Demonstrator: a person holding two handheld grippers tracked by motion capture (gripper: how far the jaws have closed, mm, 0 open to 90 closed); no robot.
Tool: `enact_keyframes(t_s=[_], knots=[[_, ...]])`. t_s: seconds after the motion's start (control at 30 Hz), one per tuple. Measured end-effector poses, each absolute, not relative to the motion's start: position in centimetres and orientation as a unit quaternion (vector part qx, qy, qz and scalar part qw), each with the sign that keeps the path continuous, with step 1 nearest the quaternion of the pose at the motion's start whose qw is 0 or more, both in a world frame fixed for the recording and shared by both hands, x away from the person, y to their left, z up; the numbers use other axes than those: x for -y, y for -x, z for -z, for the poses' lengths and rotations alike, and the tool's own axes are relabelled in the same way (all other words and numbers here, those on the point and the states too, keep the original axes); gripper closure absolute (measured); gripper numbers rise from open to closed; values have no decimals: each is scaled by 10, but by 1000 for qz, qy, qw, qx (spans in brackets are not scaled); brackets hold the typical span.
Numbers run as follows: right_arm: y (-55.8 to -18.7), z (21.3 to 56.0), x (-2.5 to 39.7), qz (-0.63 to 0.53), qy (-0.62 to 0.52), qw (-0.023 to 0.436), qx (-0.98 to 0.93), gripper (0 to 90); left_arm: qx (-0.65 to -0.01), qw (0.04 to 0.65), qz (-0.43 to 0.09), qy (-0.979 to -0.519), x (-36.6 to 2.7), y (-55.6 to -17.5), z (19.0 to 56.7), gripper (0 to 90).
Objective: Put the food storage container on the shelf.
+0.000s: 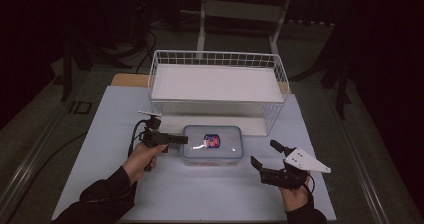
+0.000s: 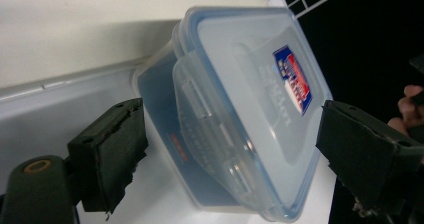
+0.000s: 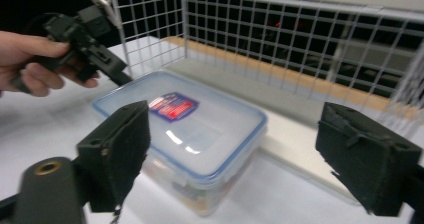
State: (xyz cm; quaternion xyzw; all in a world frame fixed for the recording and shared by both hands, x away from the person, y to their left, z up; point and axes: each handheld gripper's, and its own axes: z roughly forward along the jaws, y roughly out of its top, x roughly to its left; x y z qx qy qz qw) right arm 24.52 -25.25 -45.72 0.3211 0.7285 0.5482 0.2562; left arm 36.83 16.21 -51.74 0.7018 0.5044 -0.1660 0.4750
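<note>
A clear plastic container [image 1: 212, 143] with a blue-rimmed lid and a red and blue label lies flat on the white table [image 1: 100, 134]. My left gripper [image 1: 183, 140] is turned on its side at the container's left end. In the left gripper view the container [image 2: 240, 104] shows its latched short end between my open jaws [image 2: 235, 134], one low by the table, one over the lid. My right gripper [image 1: 263, 152] stands open just right of the container, apart from it. The right gripper view has the container [image 3: 185, 129] ahead of the open jaws [image 3: 242, 149], with the left gripper [image 3: 90, 44] beyond it.
A white wire basket [image 1: 217, 59] with a white floor stands right behind the container, its mesh [image 3: 280, 29] close by. The table's front half is bare white. Dark floor and a metal frame lie past the table.
</note>
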Motion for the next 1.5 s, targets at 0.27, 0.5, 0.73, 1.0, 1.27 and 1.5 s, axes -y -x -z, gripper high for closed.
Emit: enact_keyframes(t_s=[0.27,0.5,0.73,1.0,1.27,1.5], knots=[[-248,459,256,-553,-329,213,-735,158,-520,459,206,-690,-159,-373,530,311],[-250,459,256,-546,-337,191,-743,136,-509,473,222,-683,-162,-370,529,458],[-255,463,253,-524,-349,184,-754,108,-491,489,207,-691,-164,-359,523,517],[-268,469,247,-508,-358,138,-771,111,-462,504,195,-703,-164,-348,521,557],[-290,476,247,-511,-379,82,-767,146,-444,512,185,-712,-164,-339,519,574],[-313,485,249,-511,-394,15,-764,240,-427,514,181,-722,-165,-334,518,585]])
